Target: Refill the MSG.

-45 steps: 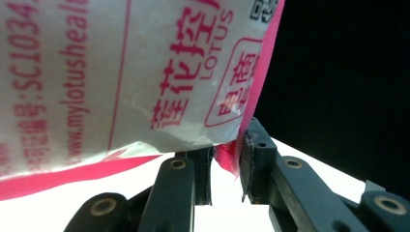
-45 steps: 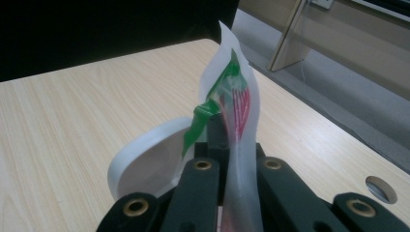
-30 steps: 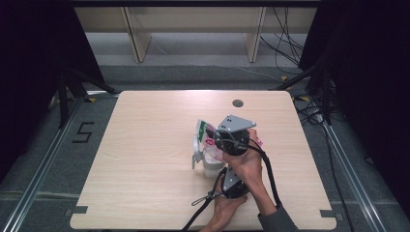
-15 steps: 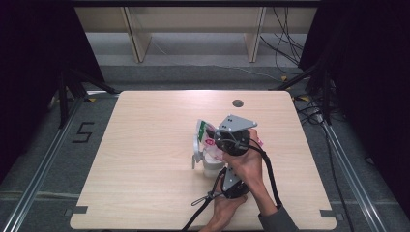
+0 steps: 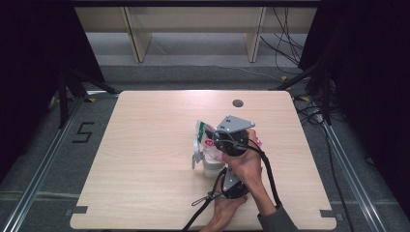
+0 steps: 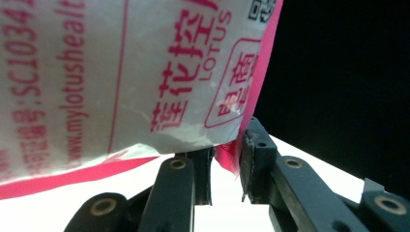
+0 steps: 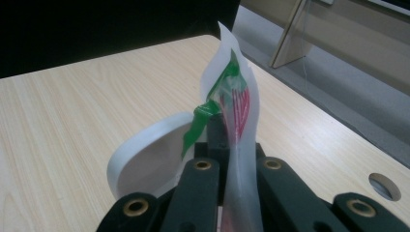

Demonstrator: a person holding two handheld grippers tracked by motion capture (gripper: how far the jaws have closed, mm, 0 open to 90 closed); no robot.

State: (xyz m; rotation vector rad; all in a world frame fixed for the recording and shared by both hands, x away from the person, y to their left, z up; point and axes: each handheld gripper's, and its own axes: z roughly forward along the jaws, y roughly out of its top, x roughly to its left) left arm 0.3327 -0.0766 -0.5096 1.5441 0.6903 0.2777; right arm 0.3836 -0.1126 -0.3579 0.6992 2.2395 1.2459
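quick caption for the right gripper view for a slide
Right gripper shut on the edge of an upright plastic packet with green and red print, a white bowl just behind on the wooden table.

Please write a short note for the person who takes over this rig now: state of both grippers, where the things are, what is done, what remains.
Right gripper: shut on the plastic packet, holding its edge upright.
Left gripper: jaws pinch the packet's pink lower corner.
Packet is held above the white bowl near the middle of the table.
Done: packet gripped at two places.
Left, likely: tear it open and empty it into the bowl. Whether the packet is already open, I cannot tell.
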